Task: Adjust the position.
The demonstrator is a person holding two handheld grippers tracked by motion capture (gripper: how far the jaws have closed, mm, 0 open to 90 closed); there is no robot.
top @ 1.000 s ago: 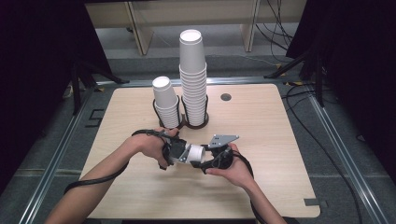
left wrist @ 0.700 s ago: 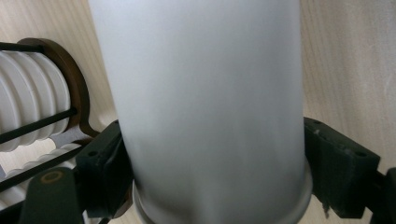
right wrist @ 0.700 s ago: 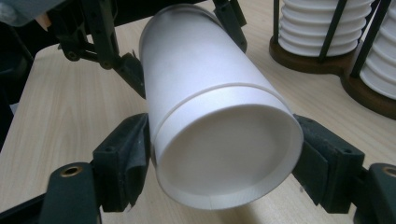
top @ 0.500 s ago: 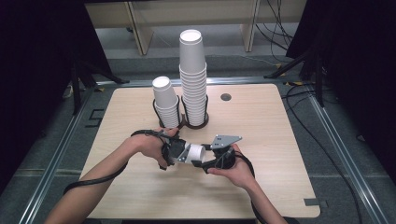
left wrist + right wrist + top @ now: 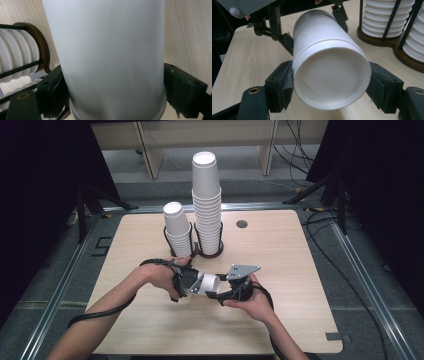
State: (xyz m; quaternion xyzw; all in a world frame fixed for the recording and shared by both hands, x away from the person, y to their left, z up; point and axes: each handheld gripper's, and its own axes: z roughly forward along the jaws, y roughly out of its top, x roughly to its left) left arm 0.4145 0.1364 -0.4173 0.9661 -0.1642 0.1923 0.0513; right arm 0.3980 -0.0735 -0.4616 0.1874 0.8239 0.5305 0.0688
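We are passing the paper cup [image 5: 209, 282] between tools above the desk [image 5: 300, 270]: our right tool [image 5: 329, 85] is clamping its base end, while our left tool [image 5: 112, 92] has just been loosening, jaws beside its rim, so the handover frees it.

In the left gripper view the white paper cup [image 5: 112, 57] runs off the top and bottom edges and blurs up close, hiding most of the counter [image 5: 190, 32]. The cup holder [image 5: 41, 47] and its stacked cups [image 5: 17, 55] are cut off at the left edge.
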